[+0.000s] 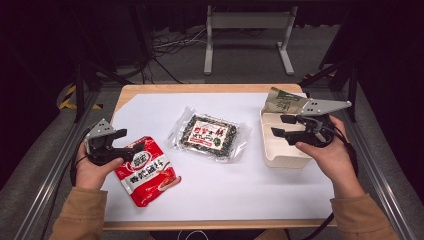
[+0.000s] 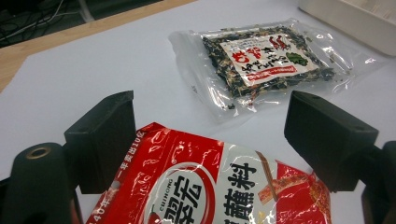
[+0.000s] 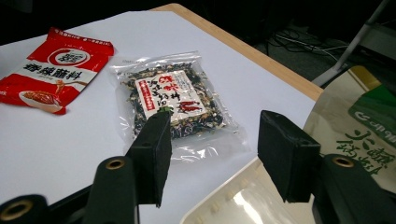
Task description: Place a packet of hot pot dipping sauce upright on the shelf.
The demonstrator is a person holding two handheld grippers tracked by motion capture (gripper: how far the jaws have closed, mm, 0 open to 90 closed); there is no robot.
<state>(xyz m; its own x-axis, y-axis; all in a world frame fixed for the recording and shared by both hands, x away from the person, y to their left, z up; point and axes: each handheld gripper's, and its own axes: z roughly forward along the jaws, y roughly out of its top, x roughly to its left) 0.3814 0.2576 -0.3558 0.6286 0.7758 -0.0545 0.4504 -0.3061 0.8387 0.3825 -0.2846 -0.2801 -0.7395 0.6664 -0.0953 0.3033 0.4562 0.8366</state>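
Nearest us, the red packet (image 1: 146,171) lies just under our left gripper (image 1: 119,144), jaws apart around its top edge; the clear seaweed bag (image 1: 210,135) lies mid-table; our right gripper (image 1: 282,126), jaws apart, hovers over the white tray (image 1: 285,156); white sheet (image 1: 240,195) covers the wooden table (image 1: 150,89), dark room behind.

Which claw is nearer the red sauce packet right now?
Left. The left claw hangs open at the red sauce packet's top edge, its jaws straddling that edge. The right claw is open over the white box, across the table.
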